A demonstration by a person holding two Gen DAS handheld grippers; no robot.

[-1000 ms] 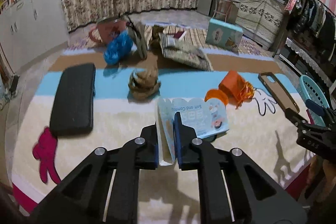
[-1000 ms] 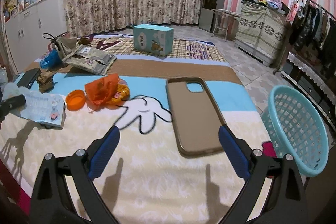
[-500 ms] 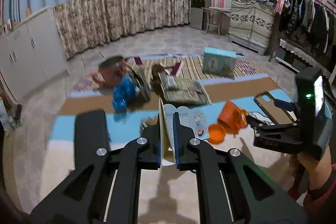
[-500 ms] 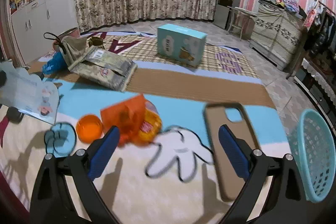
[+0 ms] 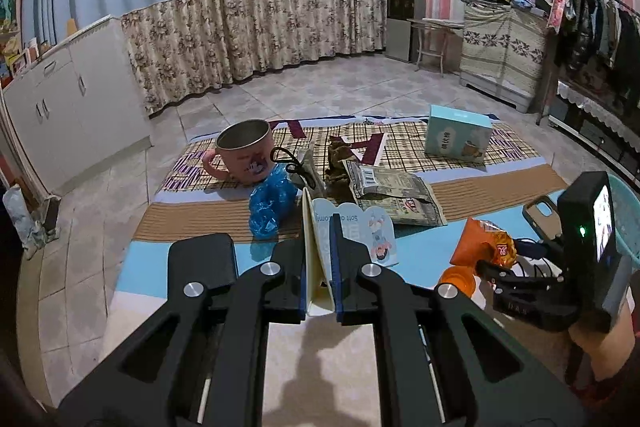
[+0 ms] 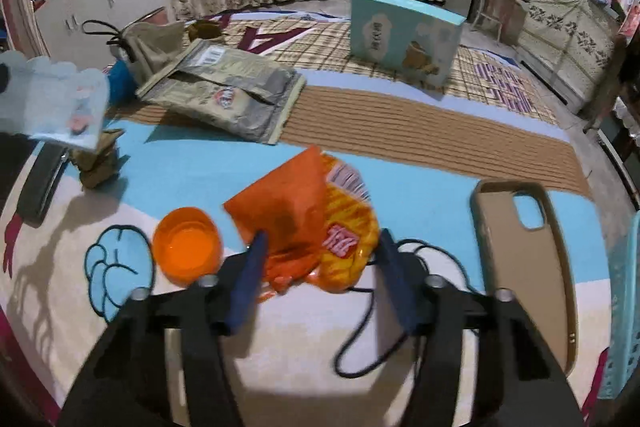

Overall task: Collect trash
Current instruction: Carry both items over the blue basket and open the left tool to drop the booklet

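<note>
Under your grippers lies a cartoon-printed play mat (image 6: 280, 355), with a plaid woven mat (image 5: 400, 143) beyond it on the tiled floor. At the far right edge of the right wrist view you see a sliver of the turquoise plastic basket (image 6: 624, 307), just beside the tan phone case (image 6: 524, 267) that lies flat on the play mat. On the plaid mat stands a light blue carton (image 6: 404, 31), upright. Nearer, a grey-green foil snack bag (image 6: 224, 91) lies flat across the brown stripe, with a pink mug (image 5: 242, 157) and a crumpled blue plastic bag (image 5: 270, 205) to its left. A black case (image 6: 40, 183) lies along the left side of the play mat, and a wad of brown paper (image 6: 98, 163) sits near it.

Your left gripper (image 5: 318, 267) is clamped on a small light blue tissue pack (image 5: 348, 235), lifted clear of the mat and standing on edge between the blue pads.

Your right gripper (image 6: 320, 275) has its jaws apart, one on each side of the orange snack wrapper (image 6: 312, 223), which lies on the play mat. The left fingertip looks to be against the wrapper's edge, but you cannot tell for sure. An orange lid (image 6: 187, 247) lies just left of the wrapper.
</note>
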